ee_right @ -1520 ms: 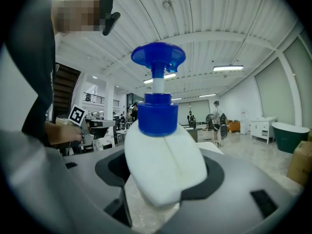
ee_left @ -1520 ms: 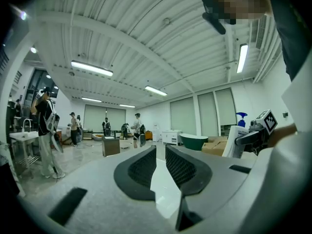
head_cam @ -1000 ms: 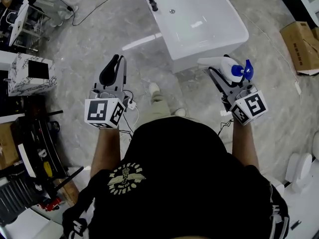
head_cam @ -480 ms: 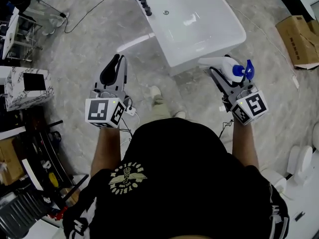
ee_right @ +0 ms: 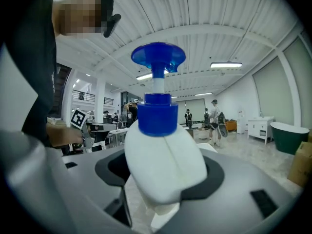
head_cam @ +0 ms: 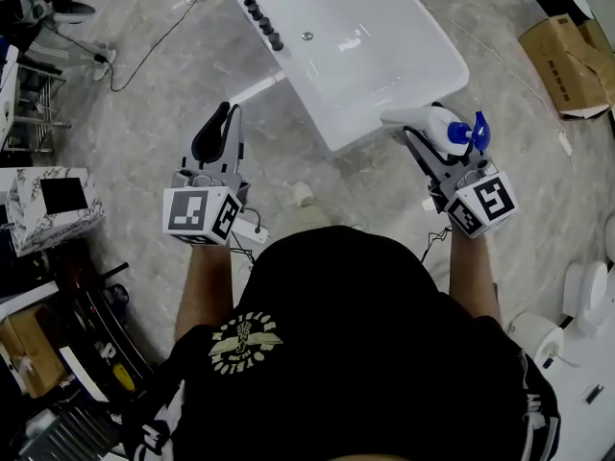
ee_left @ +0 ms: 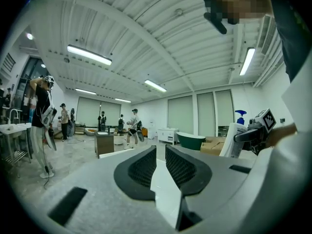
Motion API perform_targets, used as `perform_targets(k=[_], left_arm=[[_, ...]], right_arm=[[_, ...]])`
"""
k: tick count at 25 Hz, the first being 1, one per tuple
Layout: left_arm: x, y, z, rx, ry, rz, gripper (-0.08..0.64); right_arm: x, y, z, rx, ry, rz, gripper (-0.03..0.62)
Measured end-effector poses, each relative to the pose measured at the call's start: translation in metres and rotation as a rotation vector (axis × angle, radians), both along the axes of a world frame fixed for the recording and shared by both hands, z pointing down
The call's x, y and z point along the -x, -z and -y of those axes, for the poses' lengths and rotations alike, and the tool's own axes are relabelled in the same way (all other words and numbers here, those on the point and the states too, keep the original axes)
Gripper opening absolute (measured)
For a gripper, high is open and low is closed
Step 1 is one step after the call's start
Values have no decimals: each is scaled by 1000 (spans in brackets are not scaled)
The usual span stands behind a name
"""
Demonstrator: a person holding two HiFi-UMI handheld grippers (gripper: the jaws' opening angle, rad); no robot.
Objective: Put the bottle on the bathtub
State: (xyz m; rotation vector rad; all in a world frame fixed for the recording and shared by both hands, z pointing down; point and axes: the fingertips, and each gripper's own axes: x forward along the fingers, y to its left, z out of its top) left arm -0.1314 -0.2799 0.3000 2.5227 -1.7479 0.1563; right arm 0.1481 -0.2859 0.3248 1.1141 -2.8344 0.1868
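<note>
A white bathtub (head_cam: 384,113) with black taps (head_cam: 261,12) stands on the grey floor ahead, at the top of the head view. My right gripper (head_cam: 423,134) is shut on a white bottle (head_cam: 434,121) with a blue pump (head_cam: 469,133), held in the air just off the tub's near right corner. In the right gripper view the bottle (ee_right: 163,165) fills the space between the jaws, pump upward. My left gripper (head_cam: 219,128) hovers left of the tub's near end, its jaws close together with nothing between them (ee_left: 161,165). The left gripper view also shows the bottle (ee_left: 233,140) at the right.
A cardboard box (head_cam: 562,51) lies at the right, a marble-patterned box (head_cam: 53,205) at the left, and a cable (head_cam: 144,51) runs over the floor. White fixtures (head_cam: 581,301) stand at the lower right. Several people stand far off in the hall (ee_left: 131,128).
The bathtub and the floor have slid down and left in the head view as the person steps closer. Both grippers keep their pose, and the bottle stays gripped.
</note>
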Motion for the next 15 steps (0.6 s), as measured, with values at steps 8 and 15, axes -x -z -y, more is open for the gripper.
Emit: perform_targets(k=[8, 15], left_arm=[[38, -8, 51, -11, -67, -56, 61], [57, -24, 71, -7, -101, -98, 61]], right_arm=[[48, 5, 34, -8, -12, -59, 278], [77, -1, 43, -1, -12, -116, 278]])
